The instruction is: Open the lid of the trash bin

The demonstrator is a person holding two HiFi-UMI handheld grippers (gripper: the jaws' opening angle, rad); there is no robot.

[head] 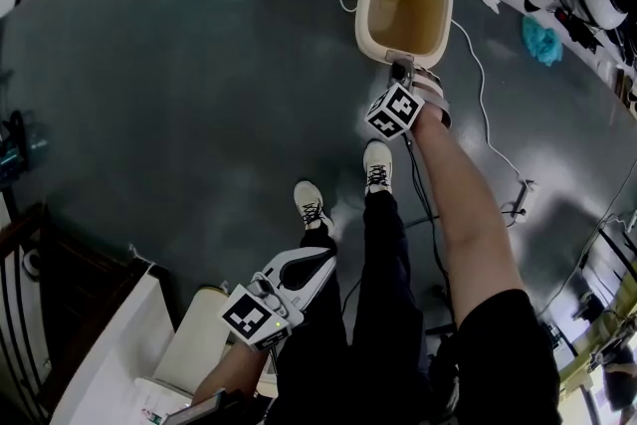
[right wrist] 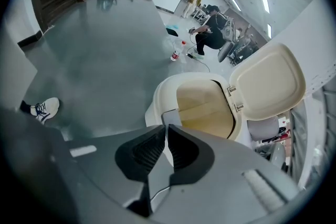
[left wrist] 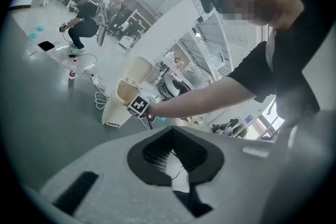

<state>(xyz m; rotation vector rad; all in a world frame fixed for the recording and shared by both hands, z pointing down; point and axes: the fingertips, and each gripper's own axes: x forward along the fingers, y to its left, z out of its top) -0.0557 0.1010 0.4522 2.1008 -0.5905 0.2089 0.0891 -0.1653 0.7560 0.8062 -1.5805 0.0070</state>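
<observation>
Left claw (head: pixel 326 261) shut, idling by the leg; job looks done
Trash bin (right wrist: pixel 157 96) sits on the floor, lid (right wrist: pixel 268 81) tipped right back; right claw (right wrist: pixel 165 126) nearly together, empty, at its front rim; nothing left really
</observation>
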